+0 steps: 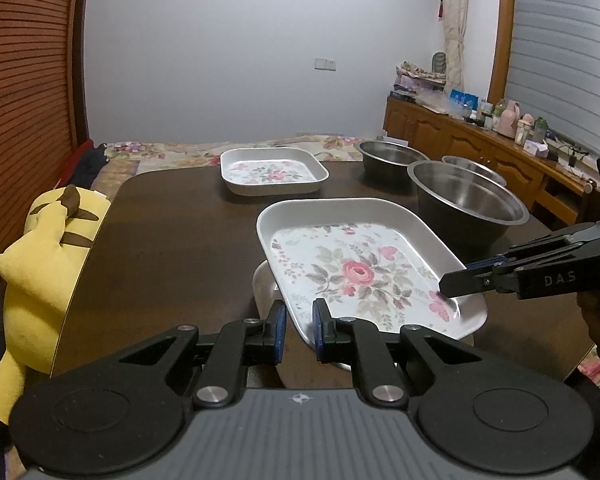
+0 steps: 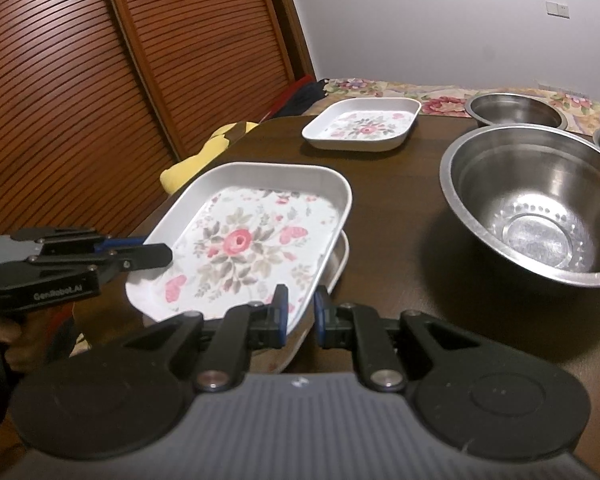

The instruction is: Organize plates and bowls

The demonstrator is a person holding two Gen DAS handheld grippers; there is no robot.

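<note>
Both tongs [image 1: 299,322] [image 2: 301,312] grip floral plate [image 1: 360,268] edges

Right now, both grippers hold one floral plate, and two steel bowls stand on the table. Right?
Not quite: three steel bowls stand there, as the left wrist view shows. The left gripper and right gripper do hold the floral plate.

Left wrist view faces across the desk [image 1: 172,240] toward the far wall, right wrist view angles leftward; both close, sharing the floral plate [image 1: 364,272] [image 2: 244,240].
</note>
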